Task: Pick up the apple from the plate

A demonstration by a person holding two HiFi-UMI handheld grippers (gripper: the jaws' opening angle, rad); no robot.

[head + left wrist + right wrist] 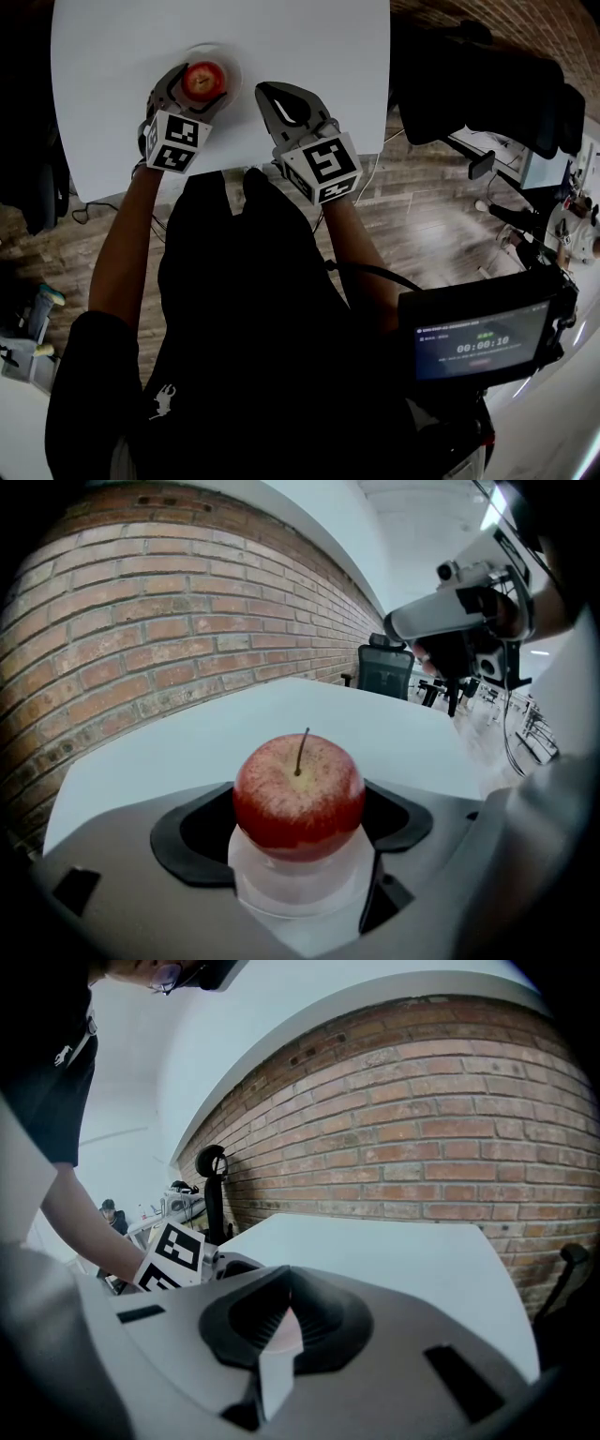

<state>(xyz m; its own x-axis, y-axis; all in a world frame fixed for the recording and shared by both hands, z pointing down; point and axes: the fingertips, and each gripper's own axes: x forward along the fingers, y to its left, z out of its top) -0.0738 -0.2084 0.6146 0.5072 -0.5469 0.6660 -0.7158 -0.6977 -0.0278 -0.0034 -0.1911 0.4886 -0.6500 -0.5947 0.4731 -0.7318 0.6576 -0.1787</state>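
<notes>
A red apple (pixel 202 80) with a thin stem stands over a small clear plate (pixel 225 62) at the far left of the white round table (pixel 309 47). My left gripper (pixel 197 87) is shut on the apple (pixel 298 794), a black pad (pixel 192 832) pressing each side. The plate (pixel 300 888) shows just beneath the fruit; I cannot tell whether the two still touch. My right gripper (pixel 273 95) hovers over the table to the right of the plate. It is shut and holds nothing, and its pads (pixel 253 1321) meet along a thin line.
The table's near edge (pixel 234 173) runs just in front of the person's body. A brick wall (pixel 141 621) stands behind the table. Dark equipment (pixel 487 84) and a lit screen (pixel 480 342) sit to the right over a wooden floor.
</notes>
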